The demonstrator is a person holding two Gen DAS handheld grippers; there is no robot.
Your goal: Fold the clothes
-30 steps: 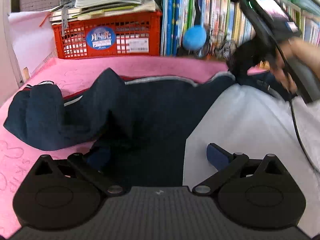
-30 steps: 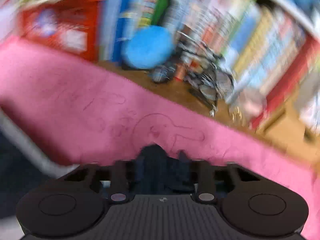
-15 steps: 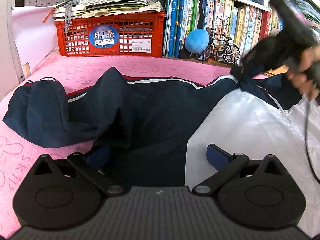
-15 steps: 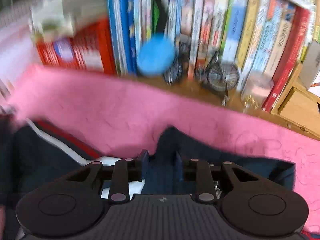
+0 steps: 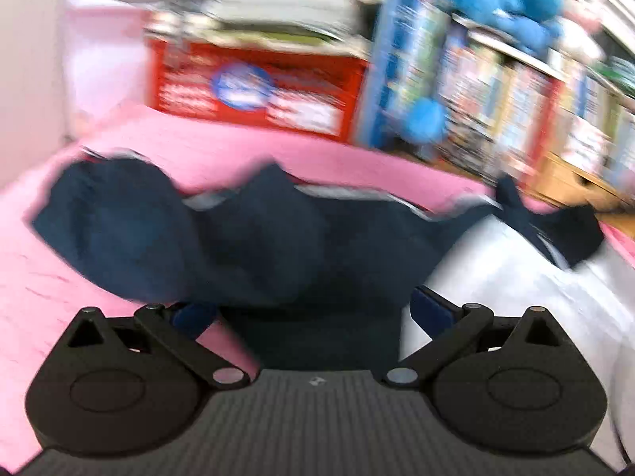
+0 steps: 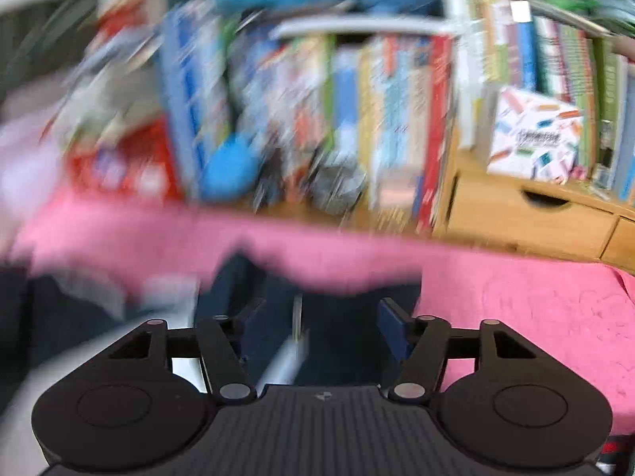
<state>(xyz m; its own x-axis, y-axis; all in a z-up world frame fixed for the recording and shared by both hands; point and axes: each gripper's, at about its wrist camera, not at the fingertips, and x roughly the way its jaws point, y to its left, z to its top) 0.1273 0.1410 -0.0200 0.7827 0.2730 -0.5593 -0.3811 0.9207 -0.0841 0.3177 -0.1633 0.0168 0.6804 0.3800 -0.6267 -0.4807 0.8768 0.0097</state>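
- Since half a second ago, the right claw (image 6: 317, 313) has let go of the dark fabric it was pinching; its fingers now stand spread with navy cloth and a zip line lying between them, not gripped; the right hand no longer shows in the left wrist view, where it had been lifting the collar end
- Both views are smeared now, so both claws are judged to be swinging; the left view has tipped so the bookshelf (image 5: 516, 79) and red crate (image 5: 254, 87) sit higher and slanted
- Left claw (image 5: 313, 313) is spread wide over the jacket (image 5: 238, 238); nothing pinched
- Navy-and-white jacket lies across the pink cloth (image 5: 59, 297) on the desk, long axis running left to right ahead of the left claw; bunched navy sleeve on the left, white panel (image 5: 516, 277) on the right, collar corner (image 5: 575, 234) far right, resting on the white panel
- For the coming move: the sleeve bunch lies ahead and left of the left claw, nearer that one; the collar and zip edge lie directly under the right claw; each would likely take its own end
- Risk, as a guess: the slack sleeve may drag rather than fold flat
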